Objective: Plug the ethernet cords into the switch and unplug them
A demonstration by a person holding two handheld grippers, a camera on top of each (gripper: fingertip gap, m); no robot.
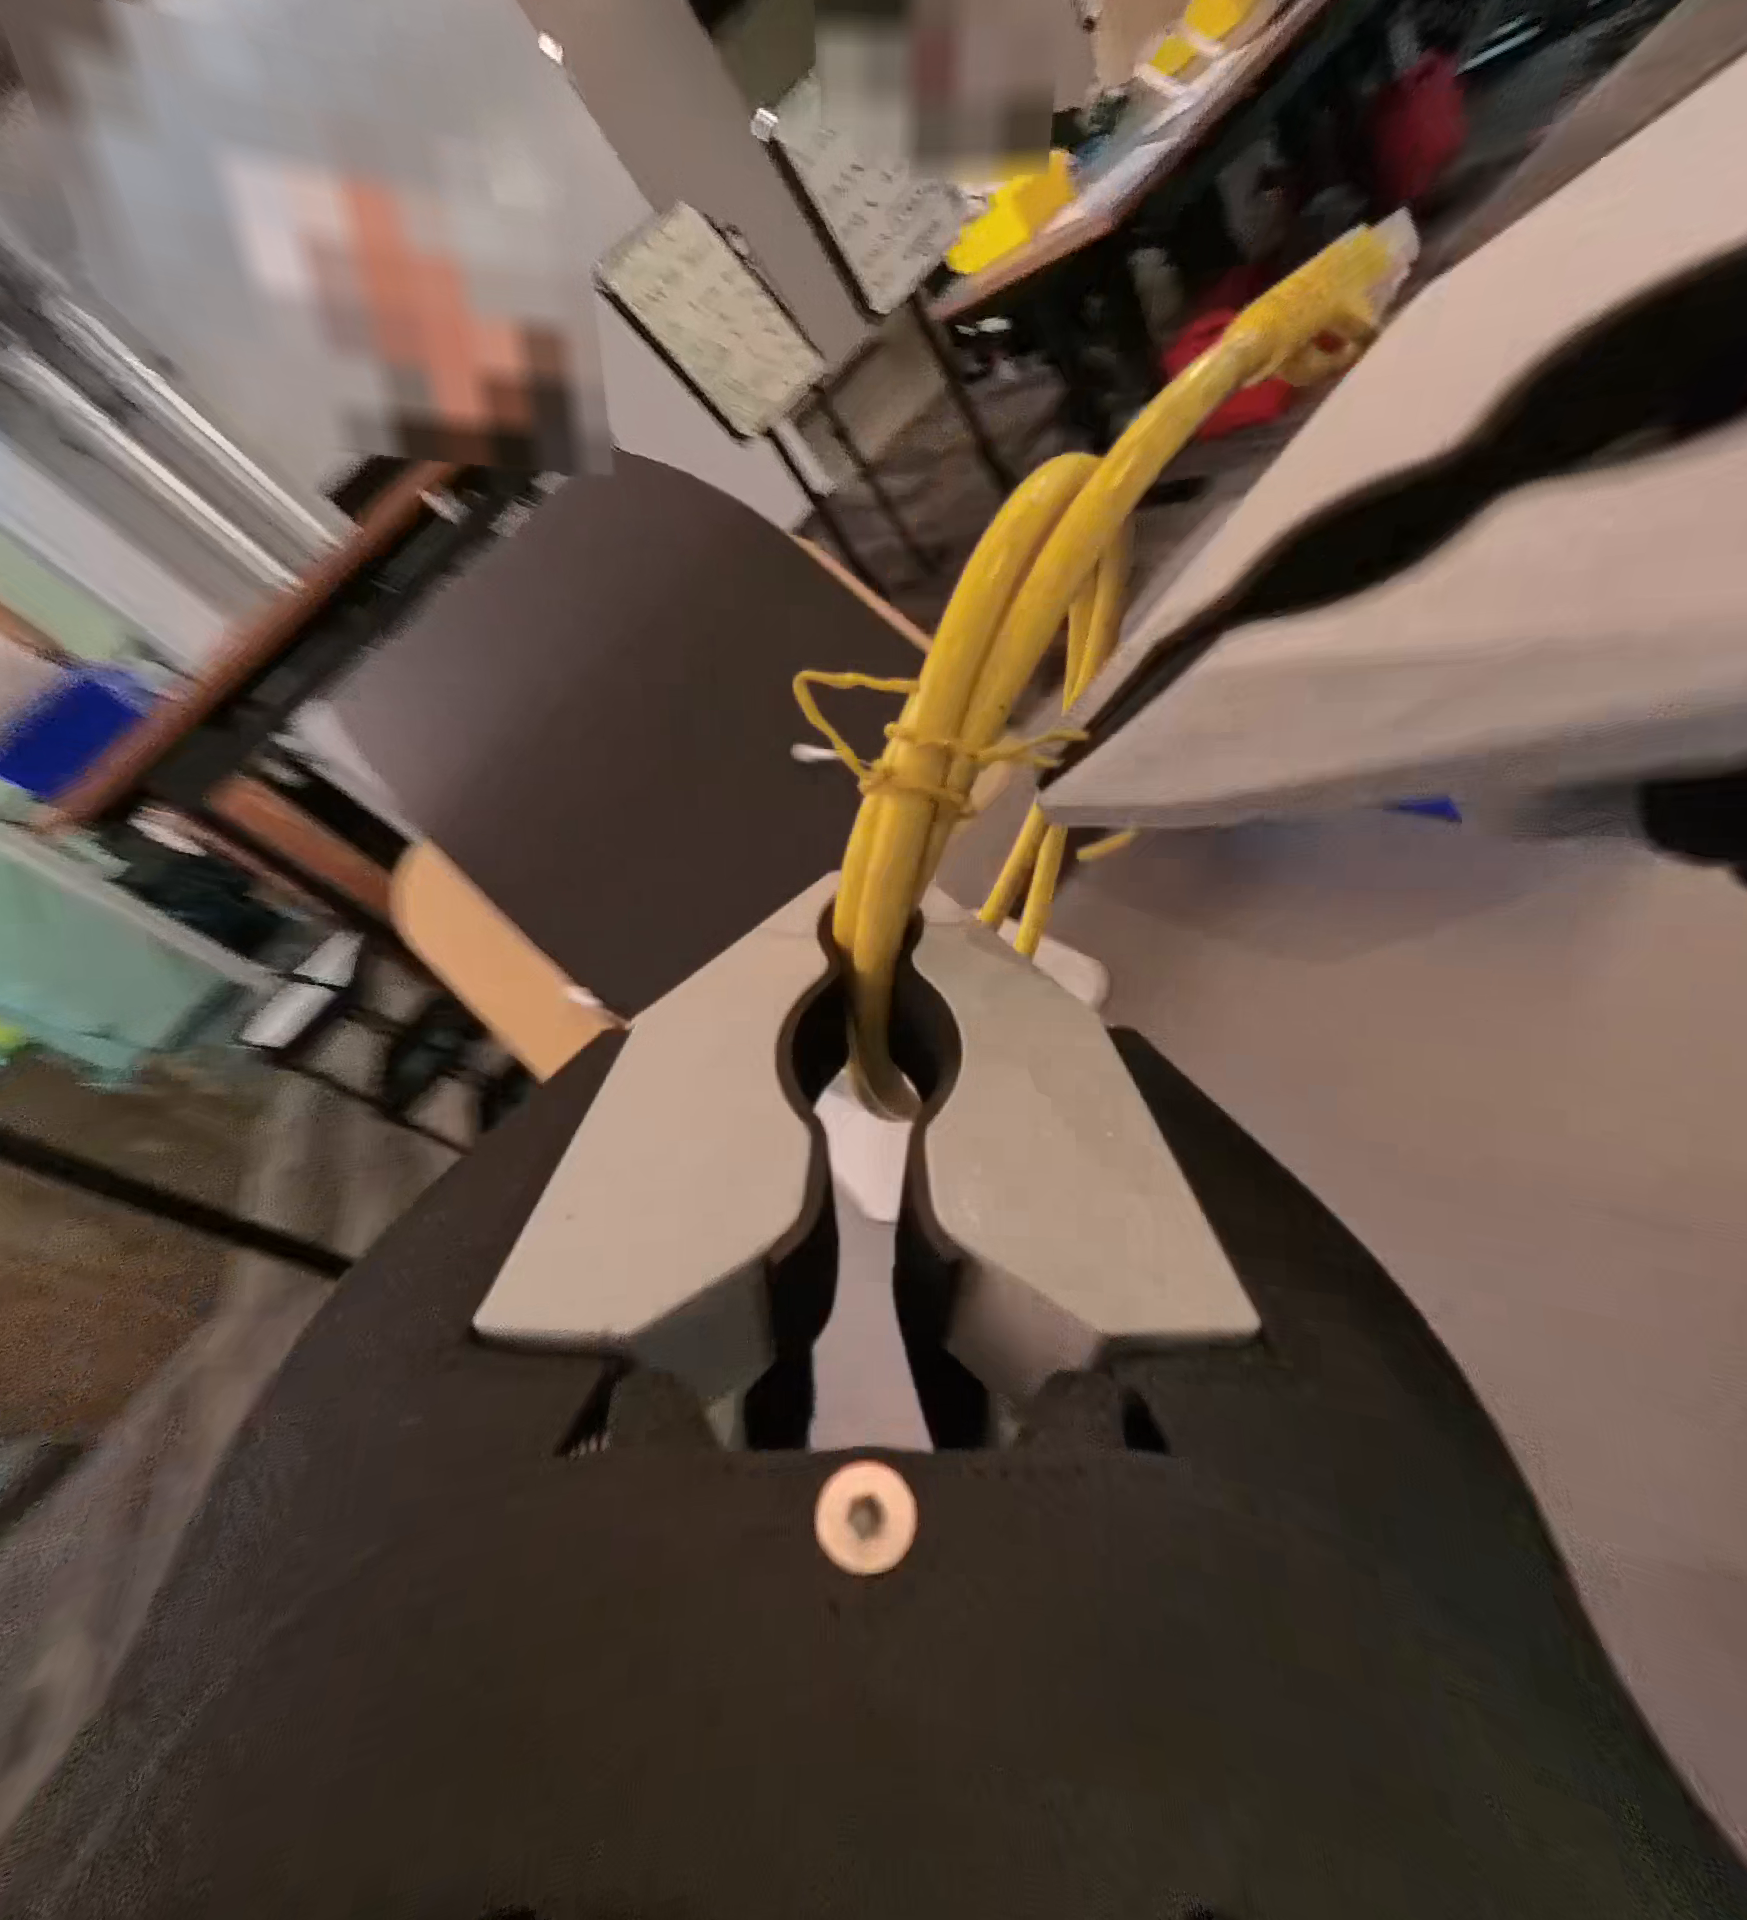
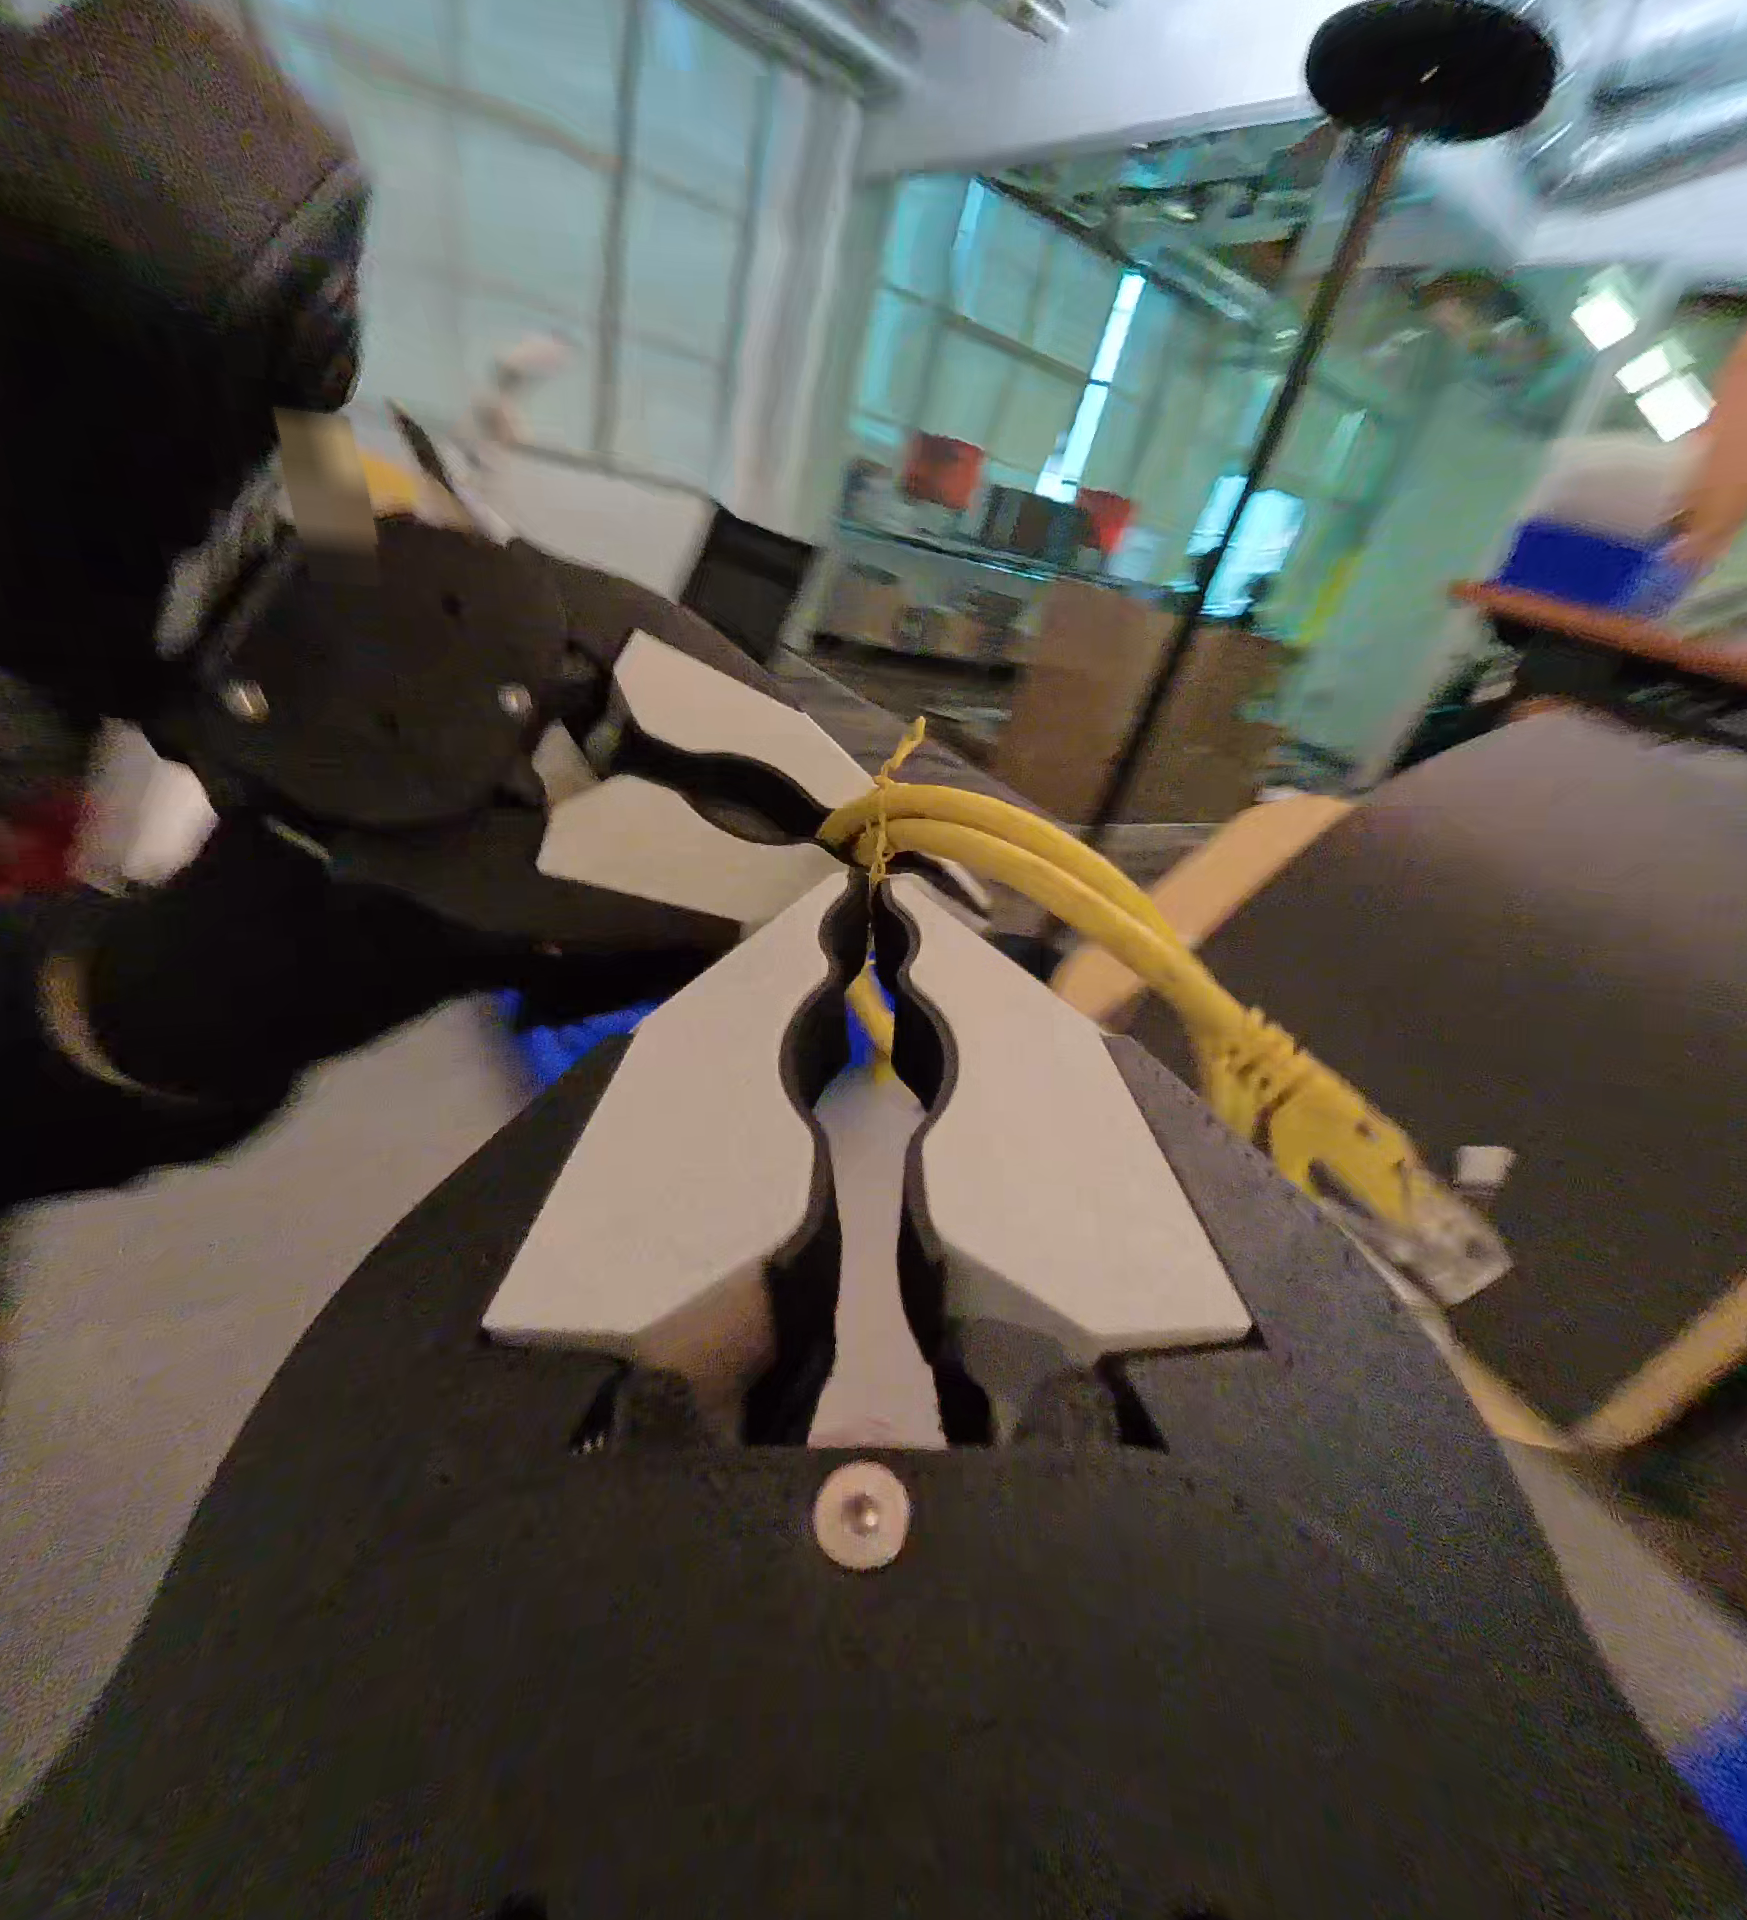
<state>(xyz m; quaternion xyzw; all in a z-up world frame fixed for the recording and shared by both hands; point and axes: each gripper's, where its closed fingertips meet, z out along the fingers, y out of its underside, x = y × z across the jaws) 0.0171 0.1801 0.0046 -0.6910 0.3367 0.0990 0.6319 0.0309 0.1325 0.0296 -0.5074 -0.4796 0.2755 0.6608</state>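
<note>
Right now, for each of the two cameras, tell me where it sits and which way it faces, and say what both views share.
Left wrist view: sits on the left gripper, looking along its grey fingers, shut on the yellow ethernet cord; the right gripper enters from the right.
Right wrist view: sits on the right gripper, looking along its fingers toward windows; the left gripper and a dark sleeve show at left.
Shared: the cord with its thin tie, and both grippers.

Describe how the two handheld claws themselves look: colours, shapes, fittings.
Both claws match. The left claw and right claw each have two pale grey wedge-shaped fingers with wavy black inner edges that form a rounded notch. The fingers sit on a wide, rough black body with one silver screw at its centre. No sleeve is clearly visible.
</note>
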